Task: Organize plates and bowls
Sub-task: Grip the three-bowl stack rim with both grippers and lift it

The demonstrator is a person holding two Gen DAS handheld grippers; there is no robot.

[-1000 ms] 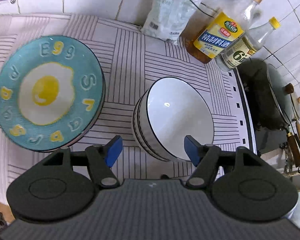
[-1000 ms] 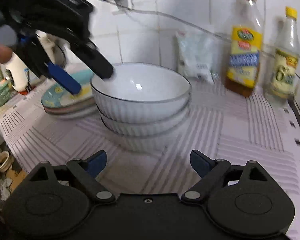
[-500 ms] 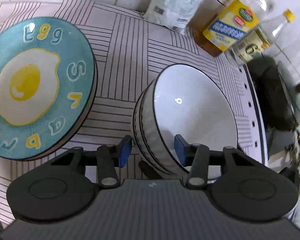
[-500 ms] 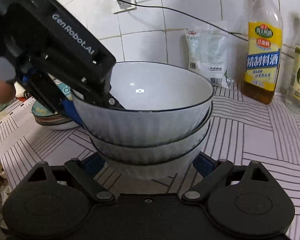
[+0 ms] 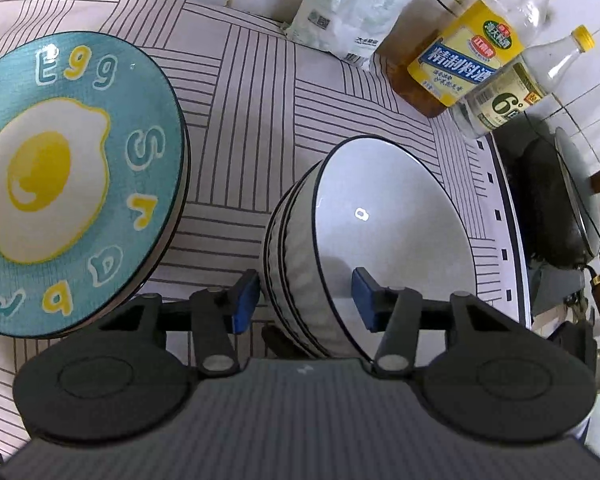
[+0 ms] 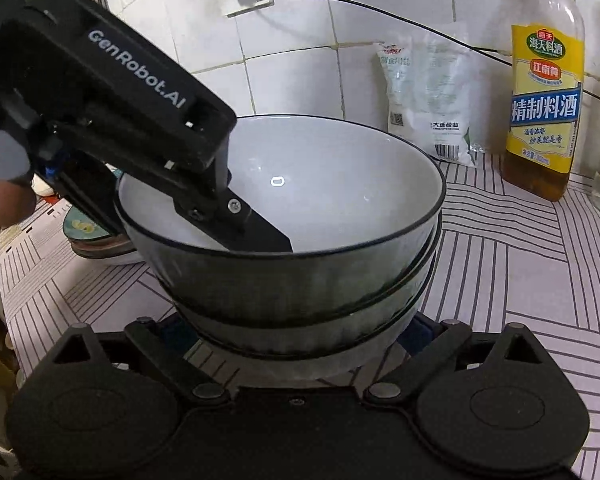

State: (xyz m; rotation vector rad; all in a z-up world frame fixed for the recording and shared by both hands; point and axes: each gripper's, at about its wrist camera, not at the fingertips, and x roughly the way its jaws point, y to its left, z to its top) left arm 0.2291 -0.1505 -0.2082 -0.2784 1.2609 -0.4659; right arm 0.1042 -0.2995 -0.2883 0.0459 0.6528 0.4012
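1. Closing in from both sides over the last second: left gripper [image 5: 305,300] dropped from above the bowl stack [image 5: 380,208] onto its near rim, one pad outside the wall, the other inside the top bowl. Jaws narrowed on the way down and are now easing apart again, wall between them, no obvious squeeze.
2. Right gripper [image 6: 298,332] slid forward too. Stack now fills the view dead ahead, jaws spread very wide around the bottom bowl, not visibly pinching.
3. Probably means three nested bowls about to be moved as one. No lift yet, base down on the striped counter cover [image 5: 252,92].
4. Left of the left gripper: egg plate [image 5: 60,184] topping its own pile, near the bowls but apart.
5. Beyond the stack: salt bag [image 5: 348,12], cooking-wine bottle [image 5: 460,64] and clear bottle [image 5: 512,96] against the tiles, wok [image 5: 552,200] off right. Nothing blocking the pads; bottles only a worry if the stack gets shoved forward.
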